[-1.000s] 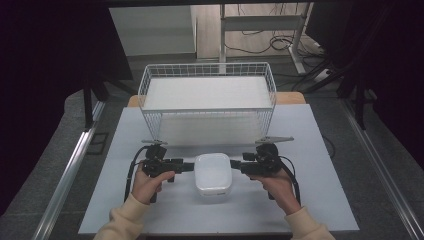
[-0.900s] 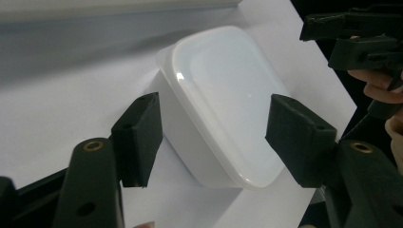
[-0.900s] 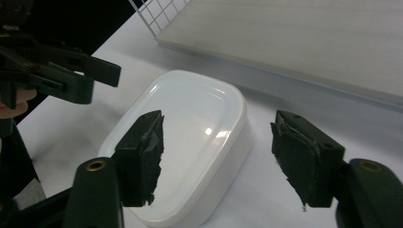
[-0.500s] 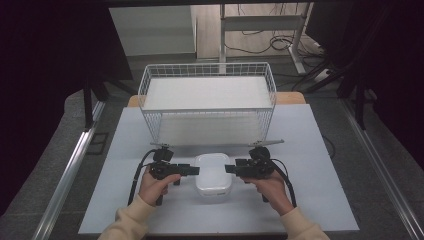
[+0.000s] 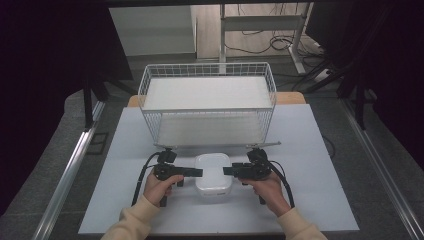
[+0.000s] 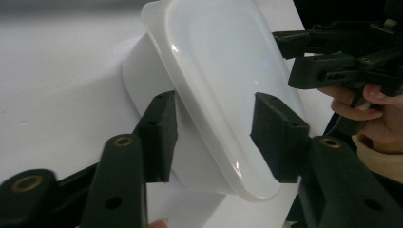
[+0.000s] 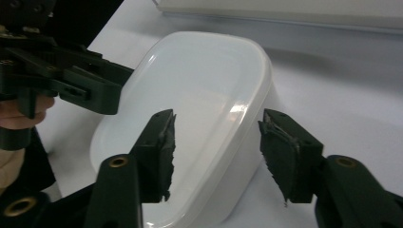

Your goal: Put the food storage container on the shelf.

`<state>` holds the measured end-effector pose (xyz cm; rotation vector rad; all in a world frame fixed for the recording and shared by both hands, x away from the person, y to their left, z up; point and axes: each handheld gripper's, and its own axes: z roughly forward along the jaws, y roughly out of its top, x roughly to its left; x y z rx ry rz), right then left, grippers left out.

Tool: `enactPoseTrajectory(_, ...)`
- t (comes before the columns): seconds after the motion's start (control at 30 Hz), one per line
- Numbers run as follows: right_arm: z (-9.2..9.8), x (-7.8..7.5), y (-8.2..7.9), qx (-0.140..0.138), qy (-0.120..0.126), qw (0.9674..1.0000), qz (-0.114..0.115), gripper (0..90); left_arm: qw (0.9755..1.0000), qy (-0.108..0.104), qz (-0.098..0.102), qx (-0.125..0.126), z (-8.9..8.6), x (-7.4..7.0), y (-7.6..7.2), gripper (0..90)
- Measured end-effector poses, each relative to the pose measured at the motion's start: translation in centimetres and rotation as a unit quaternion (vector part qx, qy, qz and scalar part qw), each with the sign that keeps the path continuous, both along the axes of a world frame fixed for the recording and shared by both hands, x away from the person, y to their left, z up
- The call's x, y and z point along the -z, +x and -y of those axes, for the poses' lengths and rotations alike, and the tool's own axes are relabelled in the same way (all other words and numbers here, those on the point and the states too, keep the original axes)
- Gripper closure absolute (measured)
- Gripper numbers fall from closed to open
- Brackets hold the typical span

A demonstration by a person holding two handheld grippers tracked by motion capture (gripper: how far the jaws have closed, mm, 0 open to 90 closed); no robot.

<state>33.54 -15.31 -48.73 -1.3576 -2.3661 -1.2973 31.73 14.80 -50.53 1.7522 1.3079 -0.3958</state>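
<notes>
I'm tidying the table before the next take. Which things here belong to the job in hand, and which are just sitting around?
In the job:
- white lidded container, rim between both sets of jaws
- left gripper, jaws just closing around the rim, not pressing yet
- right gripper, the same on the other side

Sitting around:
- white wire basket behind it, untouched
- desk legs and cables on the floor beyond

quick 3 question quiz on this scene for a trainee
1. True or false: the white lidded container sits inside the wire basket.
2. Which part of the container does the left gripper straddle? A) lid rim B) base only
3. Do the right gripper pads press on the container yet?

Key
1. False: it sits on the table in front of the basket.
2. A
3. No: its jaws have just been closing, with a gap on each side.
</notes>
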Motion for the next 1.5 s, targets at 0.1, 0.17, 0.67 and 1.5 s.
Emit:
enactPoseTrajectory(0.1, 0.0, 0.2, 0.0, 0.006, 0.002, 0.9999, -0.012, 53.9, 1.0, 0.0, 0.0, -0.003, -0.1, 0.0, 0.0, 55.4)
enactPoseTrajectory(0.17, 0.3, 0.4, 0.2, 0.01, 0.019, 0.9991, -0.036, 58.2, 1.0, 0.003, 0.003, -0.005, -0.1, -0.1, -0.1, 57.9)
enactPoseTrajectory(0.67, 2.0, 0.0, -0.6, 0.017, 0.091, 0.9929, -0.075, 76.9, 0.9991, -0.003, 0.041, -0.008, -1.0, -1.5, -1.3, 74.1)
enactPoseTrajectory(1.5, 1.8, -3.6, -2.3, -0.004, 0.088, 0.9959, 0.02, 79.6, 0.993, -0.009, 0.117, 0.002, -1.6, -5.1, -3.1, 79.4)
